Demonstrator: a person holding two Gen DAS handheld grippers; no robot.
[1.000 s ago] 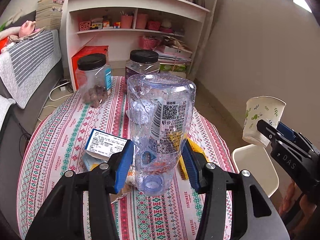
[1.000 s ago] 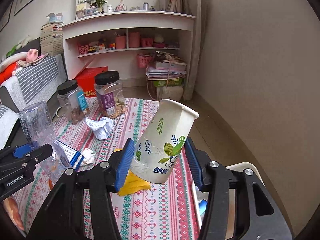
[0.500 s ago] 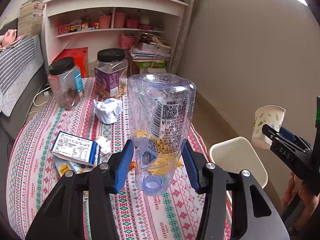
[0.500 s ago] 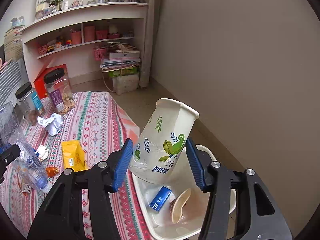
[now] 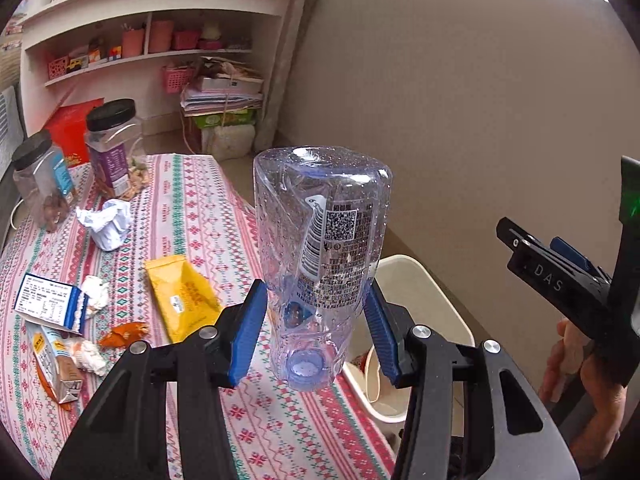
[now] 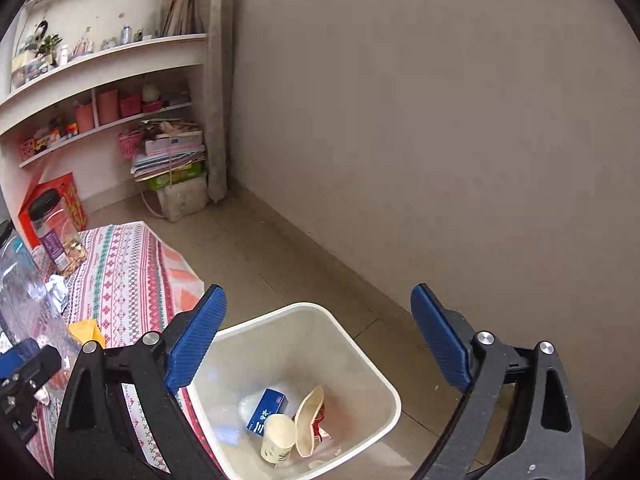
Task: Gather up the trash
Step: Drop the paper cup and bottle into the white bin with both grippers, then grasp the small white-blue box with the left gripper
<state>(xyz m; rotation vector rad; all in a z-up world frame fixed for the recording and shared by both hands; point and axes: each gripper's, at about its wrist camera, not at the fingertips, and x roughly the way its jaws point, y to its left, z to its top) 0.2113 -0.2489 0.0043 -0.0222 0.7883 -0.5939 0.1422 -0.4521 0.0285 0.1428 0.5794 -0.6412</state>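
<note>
Right wrist view: my right tongs gape empty over the trash bin — left tongs clamp the plastic bottle, which I'd drop next.

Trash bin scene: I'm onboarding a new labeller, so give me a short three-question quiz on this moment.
1. True or false: the right gripper is open and holds nothing.
2. What does the left gripper hold? A) yellow packet B) clear plastic bottle C) paper cup
3. Fill in: the paper cup now lies inside the ___.

Key:
1. True; its jaws stand wide apart above the white bin.
2. B; the clear plastic bottle is clamped with its neck toward the camera, while the yellow packet lies on the table.
3. Bin.
</note>
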